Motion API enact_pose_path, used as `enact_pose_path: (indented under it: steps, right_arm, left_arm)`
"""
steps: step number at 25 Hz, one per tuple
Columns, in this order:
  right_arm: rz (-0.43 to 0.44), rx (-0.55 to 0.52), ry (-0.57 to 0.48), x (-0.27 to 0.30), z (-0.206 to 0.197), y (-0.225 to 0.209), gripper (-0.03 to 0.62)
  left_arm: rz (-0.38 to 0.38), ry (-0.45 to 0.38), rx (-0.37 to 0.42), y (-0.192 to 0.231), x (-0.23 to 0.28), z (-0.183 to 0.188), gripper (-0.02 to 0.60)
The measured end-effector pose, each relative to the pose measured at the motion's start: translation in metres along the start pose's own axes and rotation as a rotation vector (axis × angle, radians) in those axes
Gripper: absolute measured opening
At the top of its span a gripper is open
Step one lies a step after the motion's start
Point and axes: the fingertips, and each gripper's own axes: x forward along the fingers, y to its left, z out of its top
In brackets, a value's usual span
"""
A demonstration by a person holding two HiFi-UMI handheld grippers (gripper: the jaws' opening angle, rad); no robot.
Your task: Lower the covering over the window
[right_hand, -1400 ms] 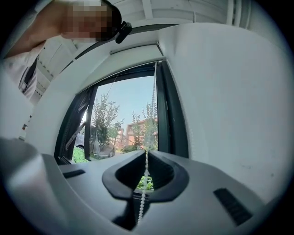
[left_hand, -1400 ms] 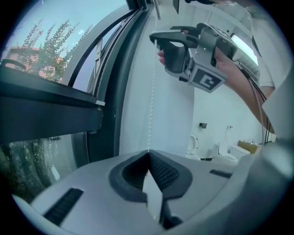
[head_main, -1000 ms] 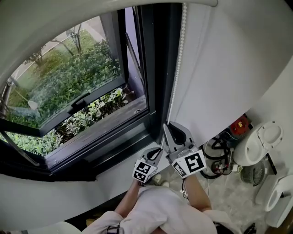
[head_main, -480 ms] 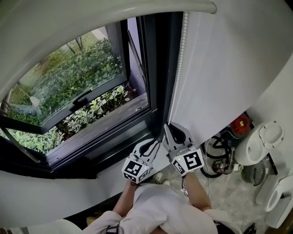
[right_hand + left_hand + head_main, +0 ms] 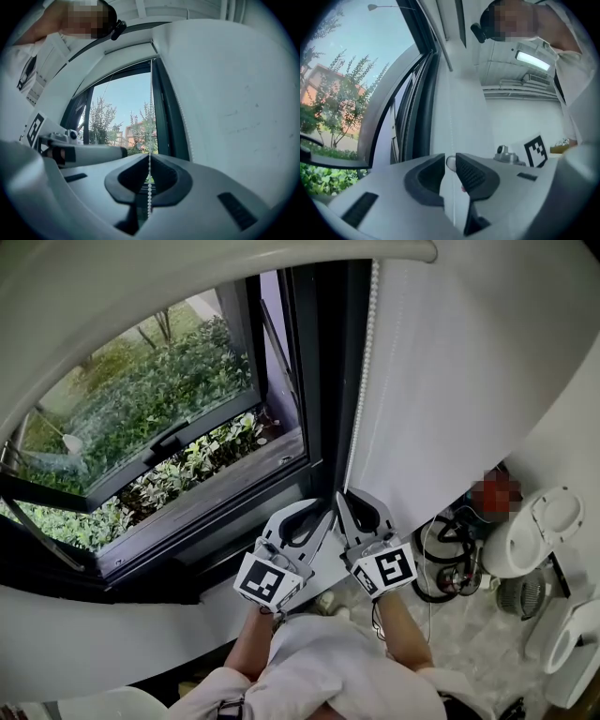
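A white bead chain [image 5: 362,381] hangs down the right side of the dark window frame [image 5: 323,381]. The white covering's lower bar [image 5: 281,273] curves across the top of the head view. My right gripper [image 5: 341,499] is shut on the chain, whose beads run between its jaws [image 5: 149,159]. Just left of it is my left gripper [image 5: 322,508]. Its jaws are opening, and the thin chain [image 5: 451,126] passes through the narrow gap with the pads [image 5: 469,173] off it.
The window sash [image 5: 150,456] is tilted open over green shrubs. A white wall [image 5: 469,381] stands to the right. On the floor at lower right are black cables [image 5: 441,568] and a white appliance [image 5: 530,531]. The person's arms [image 5: 403,624] are below.
My left gripper has risen and swung up beside the right one, and its jaws have parted. The right gripper has stayed on the chain.
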Motion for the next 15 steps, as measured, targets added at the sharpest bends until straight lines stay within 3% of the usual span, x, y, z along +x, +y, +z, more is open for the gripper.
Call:
enact_pose_path:
  steps: [6,15]
  right_arm:
    - [0.0,-0.006,0.004,0.003,0.001,0.002,0.005]
    - [-0.007,-0.014,0.009,0.005,0.0,0.003,0.005]
  left_arm:
    - [-0.005,-0.07,0.091,0.003,0.025,0.061,0.081]
    - [-0.044,-0.063,0.154,0.004,0.059,0.101,0.094]
